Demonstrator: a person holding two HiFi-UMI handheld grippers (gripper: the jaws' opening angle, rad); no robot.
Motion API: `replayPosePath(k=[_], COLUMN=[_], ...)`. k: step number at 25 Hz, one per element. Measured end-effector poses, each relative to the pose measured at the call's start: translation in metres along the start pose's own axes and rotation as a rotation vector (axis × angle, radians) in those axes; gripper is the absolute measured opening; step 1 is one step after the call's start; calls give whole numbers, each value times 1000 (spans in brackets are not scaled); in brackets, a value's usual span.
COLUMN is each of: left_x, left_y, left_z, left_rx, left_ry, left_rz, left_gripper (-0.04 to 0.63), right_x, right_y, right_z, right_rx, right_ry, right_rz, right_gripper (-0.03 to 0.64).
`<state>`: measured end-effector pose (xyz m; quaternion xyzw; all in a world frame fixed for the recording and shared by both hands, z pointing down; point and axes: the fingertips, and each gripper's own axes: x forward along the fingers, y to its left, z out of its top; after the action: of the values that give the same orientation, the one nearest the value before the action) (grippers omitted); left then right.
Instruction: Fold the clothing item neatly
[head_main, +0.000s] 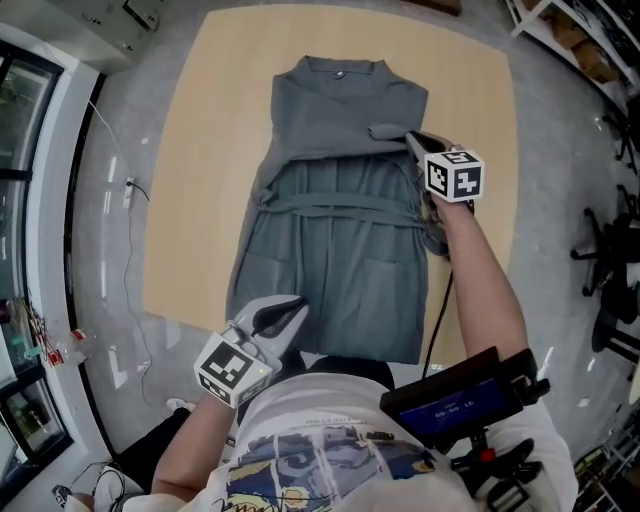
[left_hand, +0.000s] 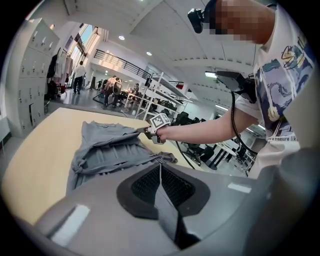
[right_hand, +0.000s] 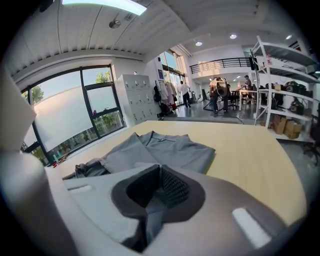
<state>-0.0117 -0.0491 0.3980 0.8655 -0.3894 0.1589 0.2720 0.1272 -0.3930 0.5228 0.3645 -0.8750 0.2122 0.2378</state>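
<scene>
A grey collared garment (head_main: 335, 230) lies flat on the wooden table (head_main: 200, 180), collar at the far end, with a belt across its waist. My right gripper (head_main: 410, 137) is shut at the garment's right shoulder, and a small folded-in flap of sleeve (head_main: 385, 130) runs into its tips. The left gripper view shows the same flap (left_hand: 131, 132) rising to that gripper (left_hand: 141, 130). My left gripper (head_main: 297, 305) is shut and hovers over the lower left part of the garment, with no cloth seen lifted. The garment (right_hand: 165, 150) spreads out ahead of the right jaws.
A bunched bit of cloth (head_main: 436, 238) lies at the garment's right waist. The table's near edge (head_main: 180, 318) is by my left hand. A black cable (head_main: 437, 320) hangs at the near right. Shelving (right_hand: 280, 100) and people stand in the distance.
</scene>
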Motion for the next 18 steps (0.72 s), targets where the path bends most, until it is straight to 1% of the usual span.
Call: replayPosePath(k=[9,14,18], left_x=[8,11,10], left_y=[-15,-24,-29], left_z=[2,4,1], left_rx=[-13,-7,5], left_ry=[-10,-1,9], left_rz=[60,85,82], left_gripper=[17,17,16], right_x=[7,4,-4], right_y=[-1,-2,-2], right_z=[-28,-38,-41], right_rx=[-25,-11,-7], right_ry=[43,49,39], right_rz=[58,74,76], right_gripper=[20,38,48])
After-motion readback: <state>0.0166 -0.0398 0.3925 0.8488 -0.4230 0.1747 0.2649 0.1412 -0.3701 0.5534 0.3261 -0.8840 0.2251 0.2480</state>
